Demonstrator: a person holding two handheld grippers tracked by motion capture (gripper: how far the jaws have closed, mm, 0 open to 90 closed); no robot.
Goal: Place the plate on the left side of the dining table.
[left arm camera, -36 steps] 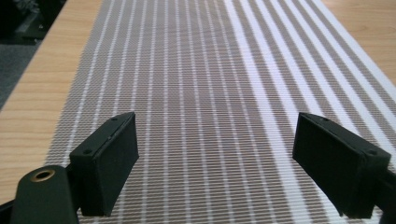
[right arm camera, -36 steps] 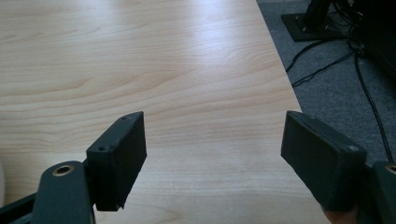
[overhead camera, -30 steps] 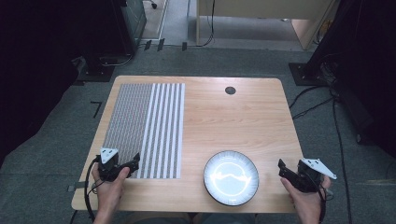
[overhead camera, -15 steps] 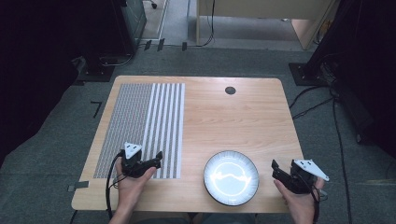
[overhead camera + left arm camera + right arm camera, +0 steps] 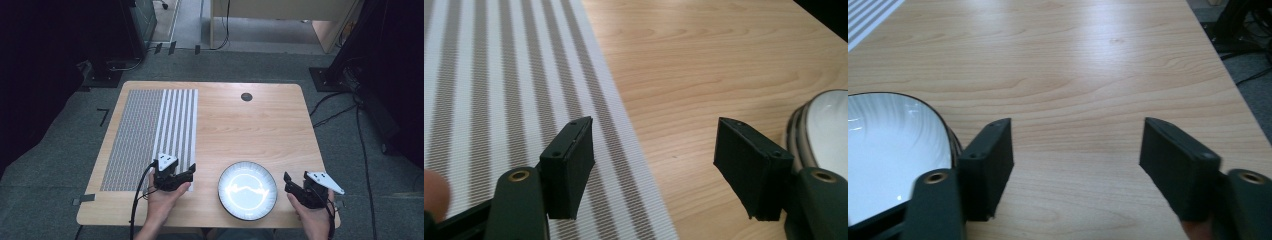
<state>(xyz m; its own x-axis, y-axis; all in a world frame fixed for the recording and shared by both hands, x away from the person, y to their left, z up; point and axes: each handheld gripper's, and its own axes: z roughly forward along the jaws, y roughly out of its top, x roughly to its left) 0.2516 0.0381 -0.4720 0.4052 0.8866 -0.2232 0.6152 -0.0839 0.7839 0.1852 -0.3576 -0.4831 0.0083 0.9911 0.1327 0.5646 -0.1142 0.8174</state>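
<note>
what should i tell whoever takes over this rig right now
Left gripper: jaws open, nothing held, over the near right corner of the striped placemat.
Right gripper: jaws open, nothing held, over bare table just right of the white plate.
The plate sits on the wood near the front edge, right of the mat, apart from it.
Done: nothing grasped yet.
Left: probably take hold of the mat and plate; neither is touched.
</note>
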